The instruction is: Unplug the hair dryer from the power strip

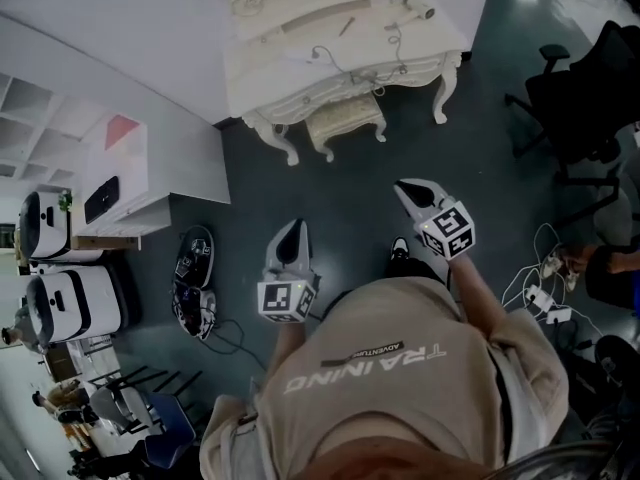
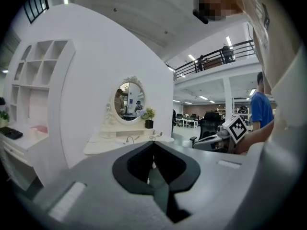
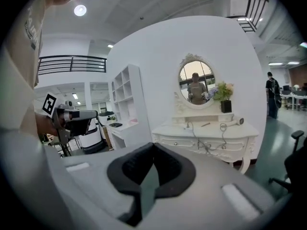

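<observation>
The hair dryer lies at the right end of a white vanity table, far ahead of both grippers. In the right gripper view the hair dryer rests on the tabletop and its cord hangs in loops over the front edge. I cannot make out a power strip on the table. My left gripper and right gripper are held out over the dark floor, both shut with nothing between the pads. The left gripper and the right gripper both point toward the vanity table.
A small white stool stands under the vanity. White shelving and white machines line the left. Black office chairs stand at the right. White power strips with cables lie on the floor at the right.
</observation>
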### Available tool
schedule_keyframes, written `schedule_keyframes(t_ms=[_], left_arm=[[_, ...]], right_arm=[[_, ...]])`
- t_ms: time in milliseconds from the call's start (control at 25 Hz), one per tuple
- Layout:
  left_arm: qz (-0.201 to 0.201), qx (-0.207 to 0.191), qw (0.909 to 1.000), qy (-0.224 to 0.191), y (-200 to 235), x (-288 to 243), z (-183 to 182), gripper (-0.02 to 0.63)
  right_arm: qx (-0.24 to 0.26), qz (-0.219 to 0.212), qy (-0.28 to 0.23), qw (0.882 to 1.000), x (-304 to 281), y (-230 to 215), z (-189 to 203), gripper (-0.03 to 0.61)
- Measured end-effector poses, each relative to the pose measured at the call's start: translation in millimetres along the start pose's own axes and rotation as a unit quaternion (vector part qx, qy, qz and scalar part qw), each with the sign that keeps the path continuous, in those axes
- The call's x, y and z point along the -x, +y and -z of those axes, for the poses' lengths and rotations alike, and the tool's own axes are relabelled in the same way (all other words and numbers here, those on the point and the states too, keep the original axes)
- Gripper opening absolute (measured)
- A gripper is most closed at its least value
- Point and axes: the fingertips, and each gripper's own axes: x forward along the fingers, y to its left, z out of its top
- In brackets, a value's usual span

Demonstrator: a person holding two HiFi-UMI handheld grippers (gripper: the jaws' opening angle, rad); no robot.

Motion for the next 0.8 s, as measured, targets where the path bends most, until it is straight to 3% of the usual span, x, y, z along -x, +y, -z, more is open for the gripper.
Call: schedule_keyframes(t_ms=[160,400,560,800], left_arm=[[-0.012,0.01,0.9998,0.016,-5,-48,-1,0.008],[-0.015,0.028,0.9995,0.008,-19,-124,-12,0.008],[-0.001,0.0,0.9999,0.015,-25,-158,-17,0.008],[0.012,0.0,0.9995,0.028,3,-194,-11,0.008]], right_arm=[[0.006,-0.022,-0.001,1.0,-20,-46,-10,0.003],[-0.018,-0.035,0.008,0.999,-44,-104,-6,0.003],[-0.034,-0.046,0.004,0.998,-67,-116,-8,0.003],[-0.033,-0.066,0.003,0.997,-111,-114,-22,0.003]])
